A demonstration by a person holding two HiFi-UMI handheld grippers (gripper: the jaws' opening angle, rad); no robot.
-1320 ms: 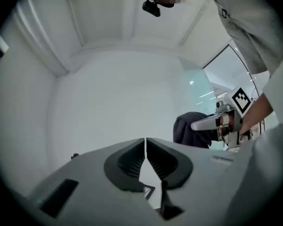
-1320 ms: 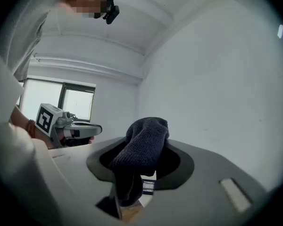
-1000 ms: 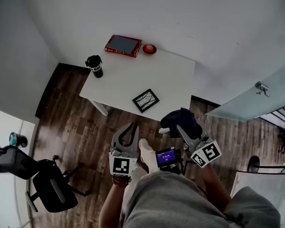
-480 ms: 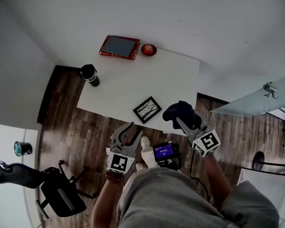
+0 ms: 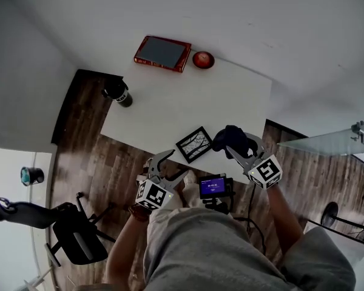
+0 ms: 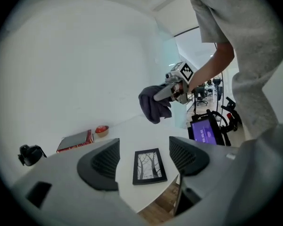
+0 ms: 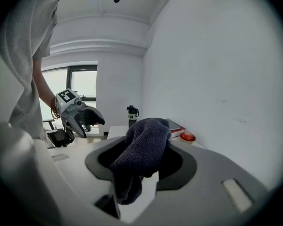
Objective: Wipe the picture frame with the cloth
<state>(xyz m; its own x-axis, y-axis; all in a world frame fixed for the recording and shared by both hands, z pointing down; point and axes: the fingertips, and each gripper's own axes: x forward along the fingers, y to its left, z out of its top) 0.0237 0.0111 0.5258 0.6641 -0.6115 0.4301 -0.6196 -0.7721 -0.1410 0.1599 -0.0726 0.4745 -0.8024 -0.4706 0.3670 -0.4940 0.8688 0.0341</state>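
A small black picture frame (image 5: 196, 143) with a drawing of trees lies flat near the front edge of the white table (image 5: 170, 102); the left gripper view shows the picture frame (image 6: 148, 166) straight ahead between the jaws. My left gripper (image 5: 167, 167) hangs just off the table's front edge, short of the frame. Its jaws have just been opening and stand apart with nothing between them. My right gripper (image 5: 238, 144) is shut on a dark blue cloth (image 5: 230, 139), which hangs bunched from the jaws (image 7: 141, 154) just right of the frame.
At the table's back edge lie a red-edged book (image 5: 162, 53) and a small red bowl (image 5: 202, 59). A black bottle (image 5: 118, 91) stands at the left corner. A phone with a lit screen (image 5: 213, 185) sits on a mount by my body. An office chair (image 5: 73, 235) stands at the lower left.
Both grippers have moved forward and down toward the table's front edge. The left jaws went from nearly shut to apart. The cloth now hangs beside the frame.
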